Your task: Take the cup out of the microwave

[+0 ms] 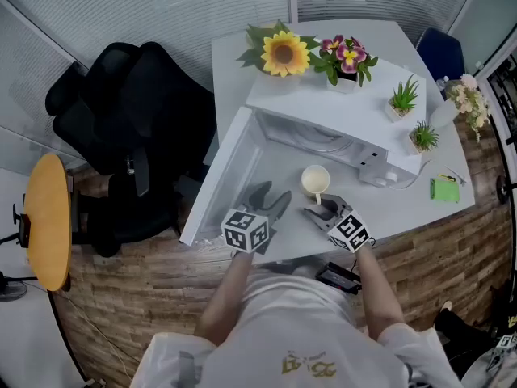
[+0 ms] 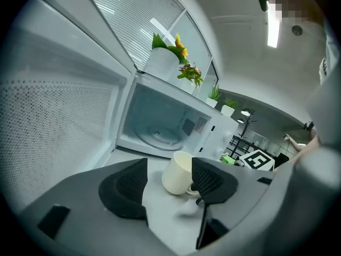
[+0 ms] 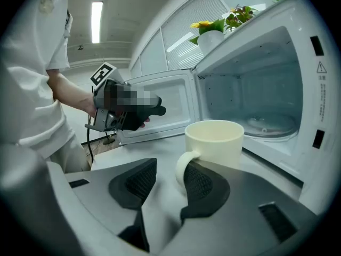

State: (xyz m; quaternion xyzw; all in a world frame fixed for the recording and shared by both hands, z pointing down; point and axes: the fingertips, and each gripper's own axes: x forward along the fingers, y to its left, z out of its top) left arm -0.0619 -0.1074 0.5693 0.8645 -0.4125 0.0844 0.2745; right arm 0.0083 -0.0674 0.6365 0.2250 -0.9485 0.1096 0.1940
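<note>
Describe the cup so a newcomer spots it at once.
Find the white microwave, door open, on the white table. Just before its cavity stands a cream cup, upright and empty. Unlike the potted plants on top, it sits on the table and has a handle.

Count: 1 cup point(image 1: 315, 180), 1 microwave point(image 1: 323, 103), 2 grippers (left gripper point(image 1: 272, 198), right gripper point(image 1: 321, 209)). 4 potted plants on the microwave: sunflower point(image 1: 283, 52), pink flowers point(image 1: 347, 57), 2 small green plants point(image 1: 404, 97) point(image 1: 422, 138). 1 black chair point(image 1: 129, 111), 1 green pad point(image 1: 443, 189).
</note>
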